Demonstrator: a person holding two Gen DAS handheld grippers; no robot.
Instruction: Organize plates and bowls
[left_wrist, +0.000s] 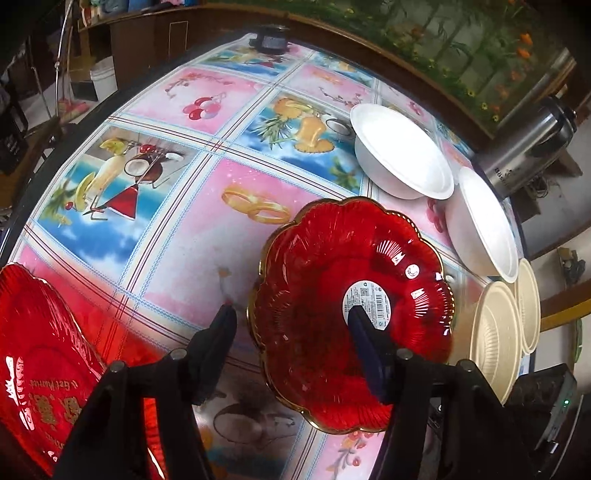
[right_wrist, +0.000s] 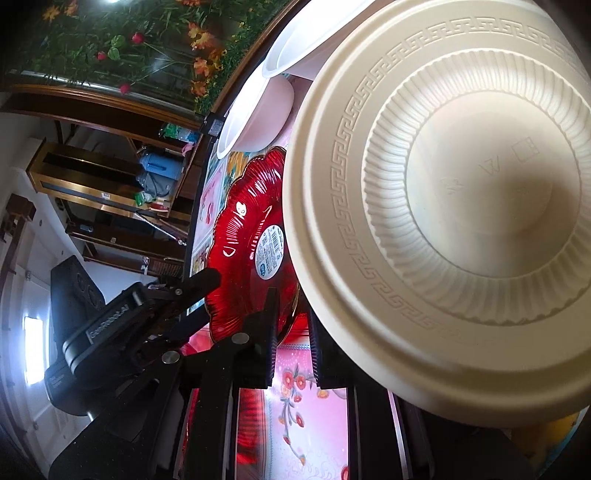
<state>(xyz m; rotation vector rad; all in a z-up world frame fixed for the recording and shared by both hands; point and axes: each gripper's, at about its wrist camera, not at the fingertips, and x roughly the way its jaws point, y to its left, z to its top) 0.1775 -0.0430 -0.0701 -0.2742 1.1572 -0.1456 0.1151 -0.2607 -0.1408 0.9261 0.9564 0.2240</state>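
Note:
A red scalloped glass plate (left_wrist: 332, 295) with a gold rim and a white label lies on the patterned table. My left gripper (left_wrist: 295, 325) is open, one finger over the plate's centre, the other on the table left of its rim. A second red plate (left_wrist: 40, 354) lies at the left edge. Two white bowls (left_wrist: 402, 151) and two cream bowls (left_wrist: 495, 332) sit to the right. In the right wrist view, my right gripper (right_wrist: 291, 325) is open beside a large cream bowl (right_wrist: 461, 206), whose rim sits against the right finger. The red plate (right_wrist: 243, 243) and the left gripper (right_wrist: 192, 284) show behind.
The table (left_wrist: 207, 229) has a fruit-print cloth and a dark curved edge. A steel flask (left_wrist: 524, 147) stands past the white bowls. A dark round object (left_wrist: 271, 38) sits at the far edge. A floral panel and wooden shelves lie beyond the table.

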